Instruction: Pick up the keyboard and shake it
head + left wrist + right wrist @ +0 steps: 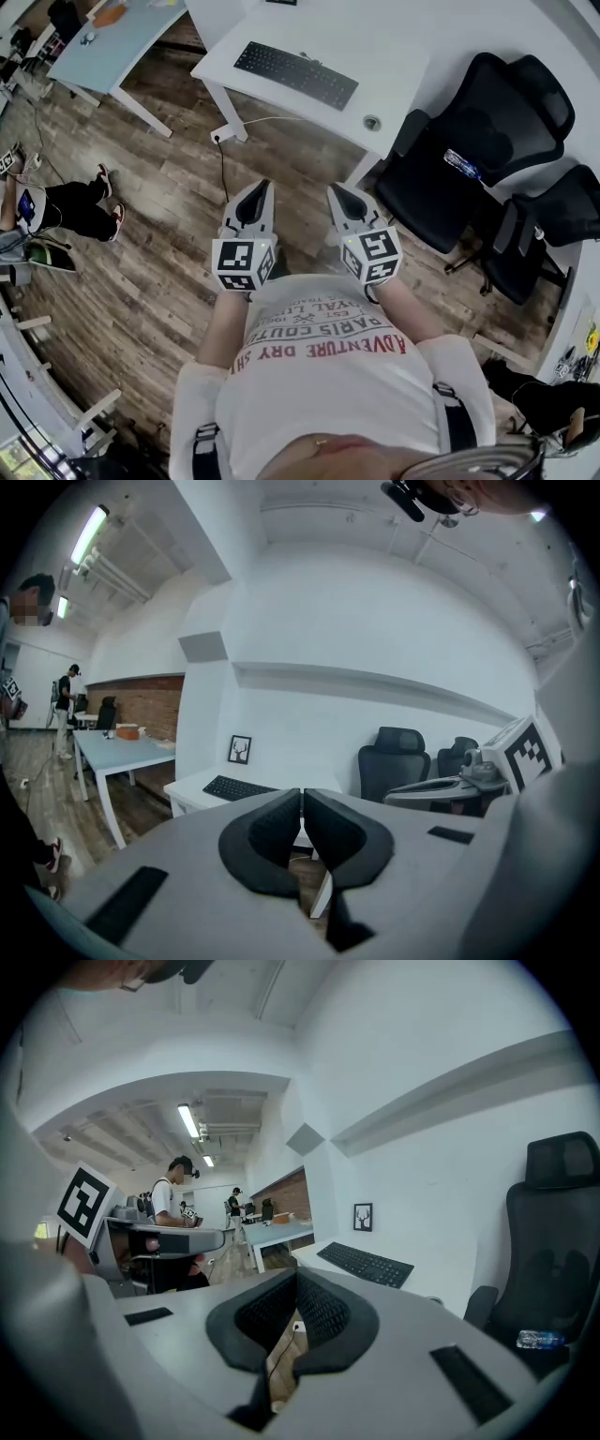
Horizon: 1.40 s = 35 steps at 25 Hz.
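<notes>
Flat on the white desk (394, 56), black keyboard (295, 74) lies untouched.

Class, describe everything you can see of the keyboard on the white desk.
The keyboard is black, slim and long, with rows of dark keys, and looks like matt plastic. It lies flat, keys up, on the white desk, near and roughly along its front edge. Nothing rests on it. Neither the left tool nor the right tool touches it; both are shut, empty and well short of the desk.
</notes>
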Motion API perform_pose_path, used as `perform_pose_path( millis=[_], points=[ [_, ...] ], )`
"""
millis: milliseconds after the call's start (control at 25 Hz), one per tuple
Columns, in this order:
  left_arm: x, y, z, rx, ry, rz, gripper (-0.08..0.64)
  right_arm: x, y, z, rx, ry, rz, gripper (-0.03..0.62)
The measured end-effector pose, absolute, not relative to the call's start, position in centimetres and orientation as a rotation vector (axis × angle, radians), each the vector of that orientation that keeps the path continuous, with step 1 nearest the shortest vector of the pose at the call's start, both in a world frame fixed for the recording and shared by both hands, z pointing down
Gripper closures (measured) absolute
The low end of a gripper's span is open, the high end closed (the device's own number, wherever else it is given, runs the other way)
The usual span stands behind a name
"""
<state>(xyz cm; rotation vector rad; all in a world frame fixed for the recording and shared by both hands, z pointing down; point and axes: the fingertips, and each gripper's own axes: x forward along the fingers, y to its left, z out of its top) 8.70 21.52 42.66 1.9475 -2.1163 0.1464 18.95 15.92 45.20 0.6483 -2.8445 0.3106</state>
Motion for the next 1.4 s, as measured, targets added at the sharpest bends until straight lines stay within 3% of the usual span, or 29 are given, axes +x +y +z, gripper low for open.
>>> perform_pose_path(
  millis=[720,1000,1400],
  points=[
    [-10.6,2.9,42.6,2.315,-1.73,0.206,0.528,3.2,-0.6,44.8,1.252,-2.657,0.376,0.575],
    [-16.5,-3.3,46.7,2.252,-1.629,0.18,0.528,-1.5,-5.5,47.1,1.303,-2.573,0.418,0.575],
    [-15.1,-11.0,46.7,2.291,-1.567,0.194,0.528,1.4,-12.8,48.2,1.34,-2.536,0.457,0.575]
  ],
)
